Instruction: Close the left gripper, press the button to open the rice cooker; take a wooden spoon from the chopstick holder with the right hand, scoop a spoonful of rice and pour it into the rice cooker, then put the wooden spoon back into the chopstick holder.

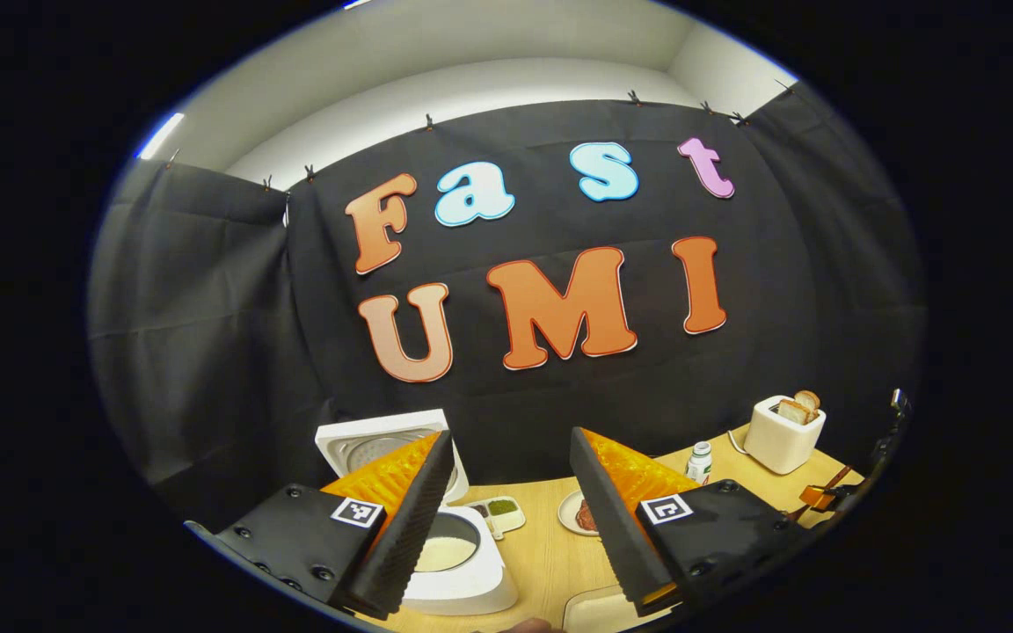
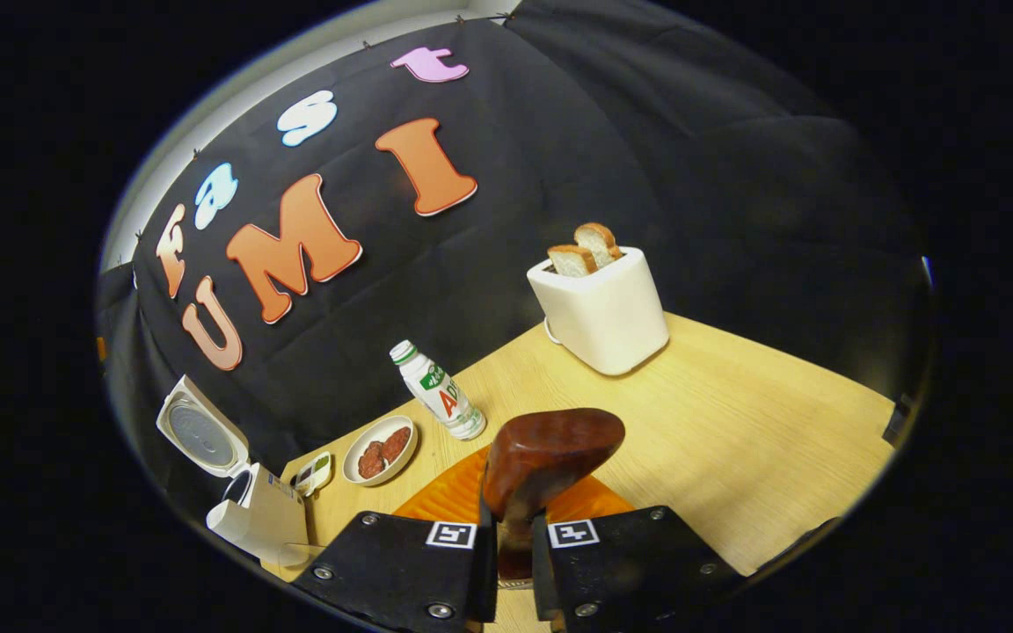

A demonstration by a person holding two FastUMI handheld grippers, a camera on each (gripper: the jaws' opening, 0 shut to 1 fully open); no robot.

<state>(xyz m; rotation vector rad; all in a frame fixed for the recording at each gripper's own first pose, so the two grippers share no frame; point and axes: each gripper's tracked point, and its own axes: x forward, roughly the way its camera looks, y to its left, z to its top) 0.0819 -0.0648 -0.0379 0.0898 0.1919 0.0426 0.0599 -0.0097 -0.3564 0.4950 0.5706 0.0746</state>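
Right gripper view shows the right claw (image 2: 513, 536) clenched on the wooden spoon (image 2: 550, 457) (bowl up); left claw (image 1: 506, 519) released above the open rice cooker (image 1: 449, 554); a loose pinch could let it twist

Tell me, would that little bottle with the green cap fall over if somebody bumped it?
Probably yes. The bottle is tall and narrow and stands on a small base, so a nudge near the cap would likely tip it. Its rounded body would then probably roll across the smooth wooden table. It looks like light plastic, so it likely would not break.
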